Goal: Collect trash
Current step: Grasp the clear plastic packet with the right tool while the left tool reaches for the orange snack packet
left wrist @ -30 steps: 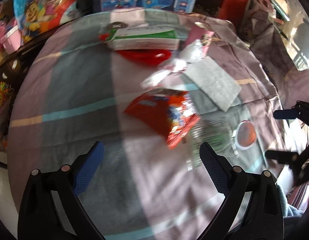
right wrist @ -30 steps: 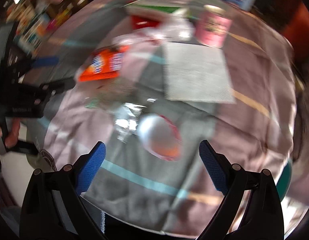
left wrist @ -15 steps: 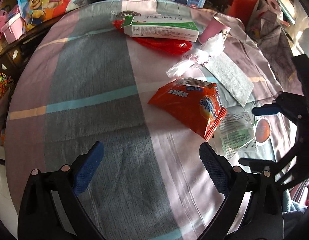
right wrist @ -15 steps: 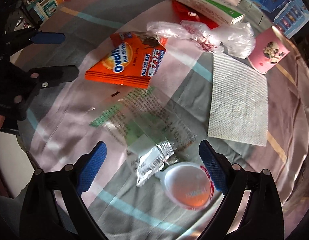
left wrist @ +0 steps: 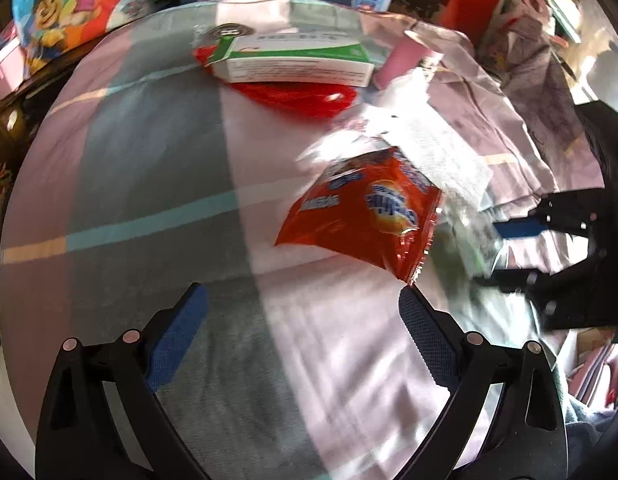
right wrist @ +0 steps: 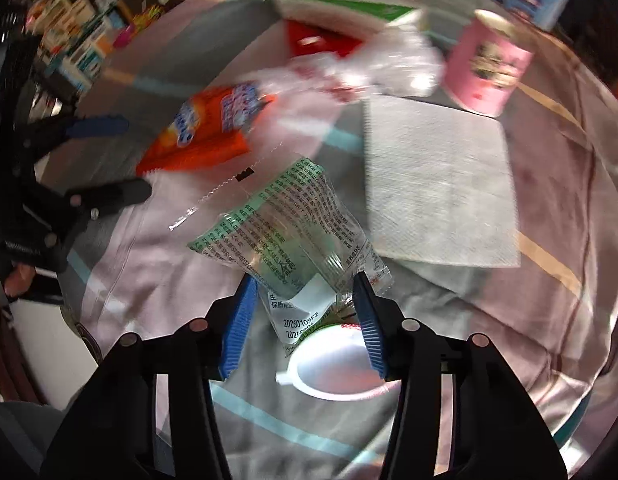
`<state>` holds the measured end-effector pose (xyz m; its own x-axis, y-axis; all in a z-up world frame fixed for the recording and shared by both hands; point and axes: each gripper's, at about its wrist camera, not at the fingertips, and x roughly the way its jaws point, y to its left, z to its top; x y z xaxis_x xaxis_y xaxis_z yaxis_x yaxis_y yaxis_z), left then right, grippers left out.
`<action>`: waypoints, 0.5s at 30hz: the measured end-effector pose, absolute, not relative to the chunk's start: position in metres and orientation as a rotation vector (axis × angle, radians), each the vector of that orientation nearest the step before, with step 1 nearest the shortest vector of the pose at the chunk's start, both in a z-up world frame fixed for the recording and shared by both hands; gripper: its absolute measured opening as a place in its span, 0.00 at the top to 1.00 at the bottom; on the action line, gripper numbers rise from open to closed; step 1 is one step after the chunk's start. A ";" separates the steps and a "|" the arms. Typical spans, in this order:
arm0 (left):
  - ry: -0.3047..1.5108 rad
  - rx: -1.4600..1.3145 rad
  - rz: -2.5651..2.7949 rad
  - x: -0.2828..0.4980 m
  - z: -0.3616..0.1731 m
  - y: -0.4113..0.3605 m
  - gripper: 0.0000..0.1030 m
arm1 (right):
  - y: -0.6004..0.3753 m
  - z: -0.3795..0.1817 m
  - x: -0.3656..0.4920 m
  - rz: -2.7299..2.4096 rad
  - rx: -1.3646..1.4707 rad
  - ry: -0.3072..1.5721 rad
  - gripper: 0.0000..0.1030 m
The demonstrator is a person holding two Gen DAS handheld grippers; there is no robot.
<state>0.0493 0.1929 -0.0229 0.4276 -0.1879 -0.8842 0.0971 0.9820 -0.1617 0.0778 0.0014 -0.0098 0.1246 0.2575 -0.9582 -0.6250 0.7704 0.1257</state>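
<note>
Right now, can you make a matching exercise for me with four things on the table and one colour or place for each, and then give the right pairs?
Things:
1. snack bag
2. paper cup
3. napkin
4. clear wrapper

Descriptions:
A. pink
B. between the right tool's fingers
C. orange
D. white, lying flat on the tablecloth

Pairs: 1-C, 2-A, 3-D, 4-B
</note>
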 end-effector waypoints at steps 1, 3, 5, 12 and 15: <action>1.117 -0.089 -0.186 0.050 -0.023 0.190 0.07 | -0.007 -0.007 0.081 0.641 -0.320 1.292 0.54; 1.123 -0.076 -0.199 0.052 -0.024 0.182 0.07 | -0.024 -0.005 0.085 0.613 -0.278 1.295 0.54; 1.130 -0.060 -0.217 0.053 -0.026 0.174 0.06 | -0.041 -0.006 0.092 0.570 -0.239 1.296 0.54; 1.156 -0.012 -0.272 0.070 -0.039 0.147 0.06 | -0.068 -0.002 0.099 0.503 -0.102 1.291 0.54; 1.156 -0.001 -0.299 0.076 -0.042 0.138 0.06 | -0.078 0.007 0.102 0.484 -0.080 1.273 0.54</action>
<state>0.0761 0.1384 -0.0419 0.3682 -0.2333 -0.9000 0.2323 0.9604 -0.1539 0.1015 -0.0783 0.0072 0.2082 0.3038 -0.9297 -0.3905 0.8973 0.2057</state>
